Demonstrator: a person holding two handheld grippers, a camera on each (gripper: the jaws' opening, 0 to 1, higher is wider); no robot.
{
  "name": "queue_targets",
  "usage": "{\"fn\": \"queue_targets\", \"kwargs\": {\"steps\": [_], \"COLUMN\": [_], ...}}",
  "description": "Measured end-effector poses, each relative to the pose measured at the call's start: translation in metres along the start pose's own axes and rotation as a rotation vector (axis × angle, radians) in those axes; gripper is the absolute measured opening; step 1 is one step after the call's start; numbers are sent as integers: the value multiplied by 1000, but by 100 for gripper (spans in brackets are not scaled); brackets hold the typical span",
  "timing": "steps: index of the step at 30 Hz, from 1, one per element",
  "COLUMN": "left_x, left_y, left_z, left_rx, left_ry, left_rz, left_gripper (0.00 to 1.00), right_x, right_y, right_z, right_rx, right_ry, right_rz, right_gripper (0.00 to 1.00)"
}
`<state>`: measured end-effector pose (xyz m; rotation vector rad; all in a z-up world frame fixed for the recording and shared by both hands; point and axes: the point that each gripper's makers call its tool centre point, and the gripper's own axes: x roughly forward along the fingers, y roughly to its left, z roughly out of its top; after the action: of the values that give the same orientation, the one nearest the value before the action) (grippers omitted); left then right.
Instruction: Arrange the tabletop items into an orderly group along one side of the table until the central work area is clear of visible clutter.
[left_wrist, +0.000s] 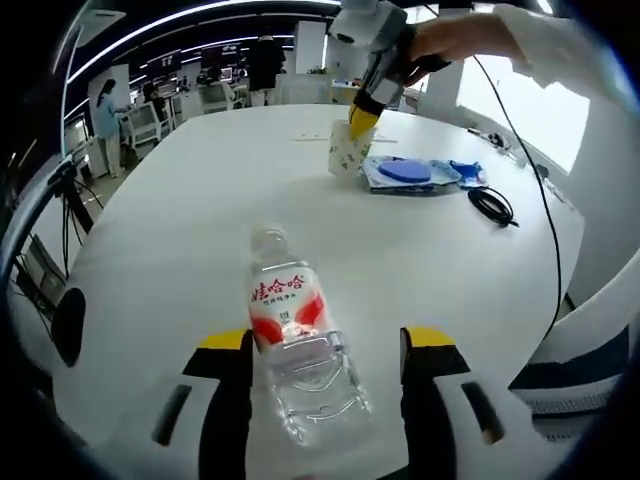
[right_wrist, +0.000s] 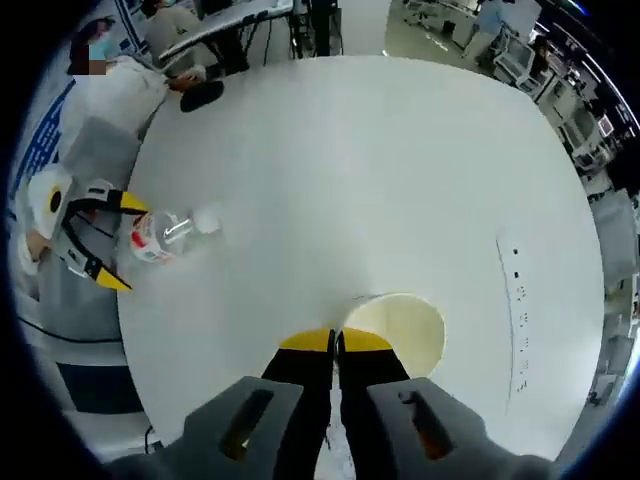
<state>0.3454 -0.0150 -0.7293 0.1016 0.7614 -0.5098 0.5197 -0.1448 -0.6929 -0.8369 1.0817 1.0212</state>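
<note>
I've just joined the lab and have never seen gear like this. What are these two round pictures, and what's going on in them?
There is no robot here: a person holds a two-jaw gripper in each hand, and a fisheye camera rides on each, looking along its jaws.

In the left gripper view, the left gripper is open, its yellow-tipped jaws on either side of a clear water bottle with a red label, lying on the white table. Farther off, a hand holds the right gripper over a paper cup. Beside that lie a blue packet and a coiled black cable.

In the right gripper view, the right gripper is pinched shut on the rim of the paper cup. The left gripper and the bottle appear at the table's edge.
</note>
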Motion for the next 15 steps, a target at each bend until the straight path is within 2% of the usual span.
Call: {"fn": "queue_targets", "kwargs": {"steps": [4, 9, 15], "left_x": [0, 0, 0], "left_y": [0, -1, -1], "left_z": [0, -1, -1], "left_rx": [8, 17, 24], "left_ry": [3, 6, 9], "left_rz": [0, 0, 0], "left_gripper": [60, 61, 61], "right_x": [4, 11, 15], "right_y": [4, 2, 7], "right_z": [6, 1, 0], "right_rx": [-8, -66, -87], "right_ry": [6, 56, 61], "right_rz": [18, 13, 29], "right_gripper": [0, 0, 0]}}
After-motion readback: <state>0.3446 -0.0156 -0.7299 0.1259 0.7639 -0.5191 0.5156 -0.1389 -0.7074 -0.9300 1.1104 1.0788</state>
